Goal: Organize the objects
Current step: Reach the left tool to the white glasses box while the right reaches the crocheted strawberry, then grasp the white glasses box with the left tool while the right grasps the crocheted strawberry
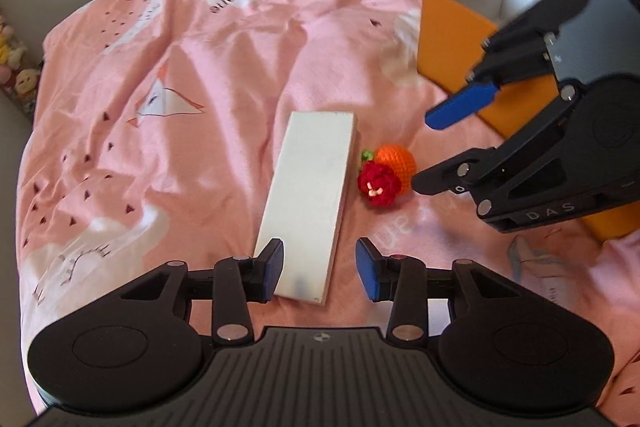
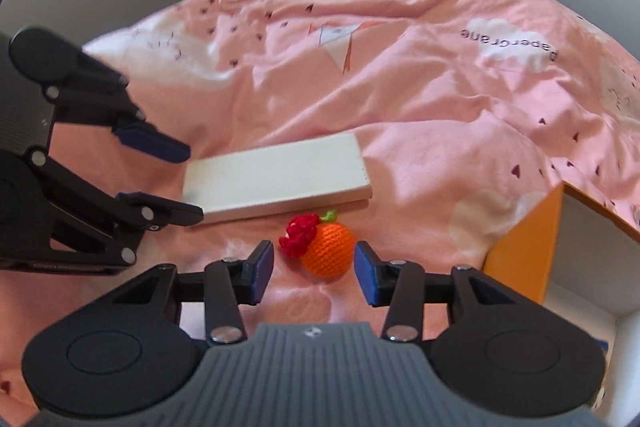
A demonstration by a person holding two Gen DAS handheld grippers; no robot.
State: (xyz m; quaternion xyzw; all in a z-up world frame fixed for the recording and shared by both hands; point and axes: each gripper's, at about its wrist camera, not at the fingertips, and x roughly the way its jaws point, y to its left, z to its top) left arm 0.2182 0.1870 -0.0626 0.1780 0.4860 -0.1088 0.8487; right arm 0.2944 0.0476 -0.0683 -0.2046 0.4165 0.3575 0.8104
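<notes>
A flat white box (image 1: 308, 203) lies on the pink bedsheet. My left gripper (image 1: 319, 273) is open, its fingers on either side of the box's near end, not closed on it. A crocheted orange toy with a red flower (image 1: 386, 175) lies just right of the box. My right gripper (image 2: 314, 269) is open, with the toy (image 2: 320, 245) just ahead between its fingertips. The right gripper also shows in the left wrist view (image 1: 428, 151), and the left gripper shows in the right wrist view (image 2: 188, 187) at the box's end (image 2: 276, 179).
An open orange box with a white inside (image 1: 460, 39) stands on the bed at the right, also in the right wrist view (image 2: 528, 239). Plush toys (image 1: 16, 67) sit by the wall. The rumpled pink sheet (image 1: 200, 67) covers the whole bed.
</notes>
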